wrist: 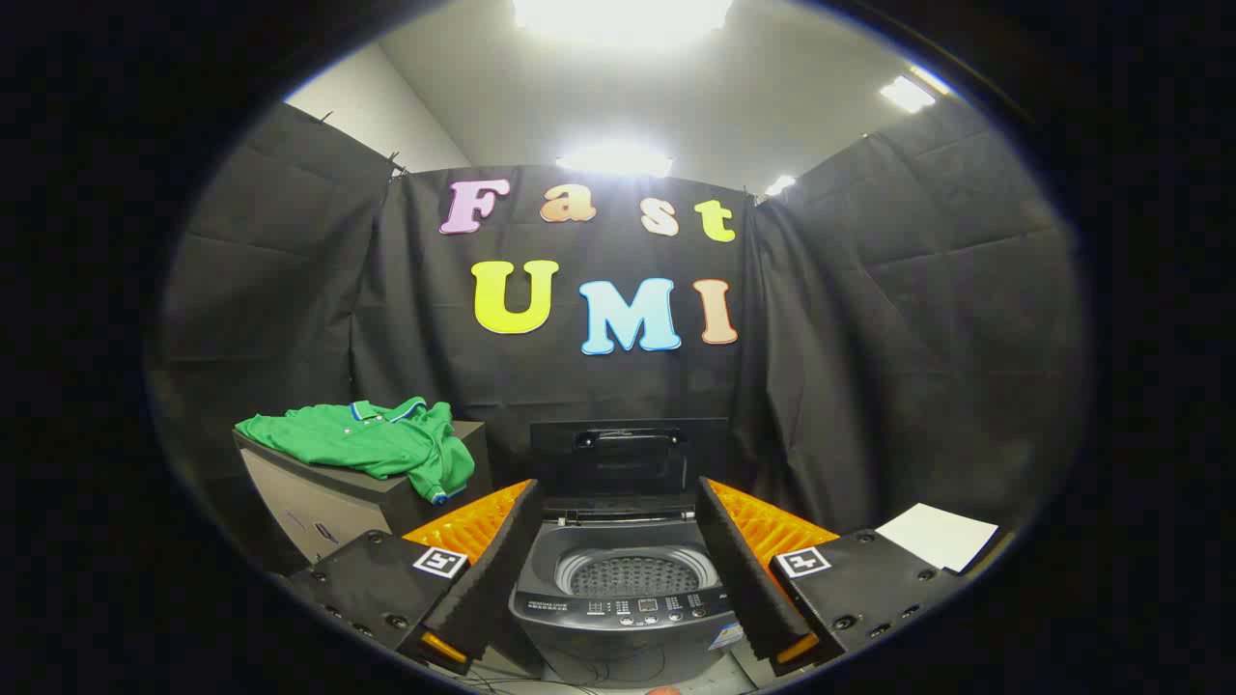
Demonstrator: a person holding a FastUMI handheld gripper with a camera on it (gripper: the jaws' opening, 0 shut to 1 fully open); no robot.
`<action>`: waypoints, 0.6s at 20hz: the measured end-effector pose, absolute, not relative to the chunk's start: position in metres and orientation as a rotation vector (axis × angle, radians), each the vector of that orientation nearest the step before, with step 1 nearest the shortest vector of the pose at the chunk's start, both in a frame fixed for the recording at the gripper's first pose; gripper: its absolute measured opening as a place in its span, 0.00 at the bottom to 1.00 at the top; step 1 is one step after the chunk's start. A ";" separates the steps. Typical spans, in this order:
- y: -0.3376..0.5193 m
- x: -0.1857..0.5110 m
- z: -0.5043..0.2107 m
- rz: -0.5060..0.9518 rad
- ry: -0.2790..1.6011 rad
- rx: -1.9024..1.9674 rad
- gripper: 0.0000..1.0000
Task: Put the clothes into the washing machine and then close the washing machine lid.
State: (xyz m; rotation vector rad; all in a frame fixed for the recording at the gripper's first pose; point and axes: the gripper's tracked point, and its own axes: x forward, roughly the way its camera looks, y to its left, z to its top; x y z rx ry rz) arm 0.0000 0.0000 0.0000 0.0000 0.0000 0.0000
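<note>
The washer [623, 589] stands just ahead of the claw [616, 569], lid [628, 463] raised upright, drum bare. The claw's fingers are spread wide, holding and touching nothing. A green shirt [372, 444] lies crumpled on a cabinet [319, 502] left of the washer.

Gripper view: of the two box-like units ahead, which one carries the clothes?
The grey cabinet beside the washing machine, draped with the green shirt.

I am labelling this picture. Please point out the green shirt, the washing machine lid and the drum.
green shirt [372, 446]: gripper view, middle of the cloth.
washing machine lid [628, 463]: gripper view, raised panel.
drum [632, 576]: gripper view, perforated floor, between the open gripper [618, 569] fingers.
</note>
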 end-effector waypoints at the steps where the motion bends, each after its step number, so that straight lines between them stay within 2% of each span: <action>1: 0.001 0.000 -0.001 0.005 0.000 0.002 1.00; 12: 0.009 0.004 -0.009 0.031 0.013 -0.010 1.00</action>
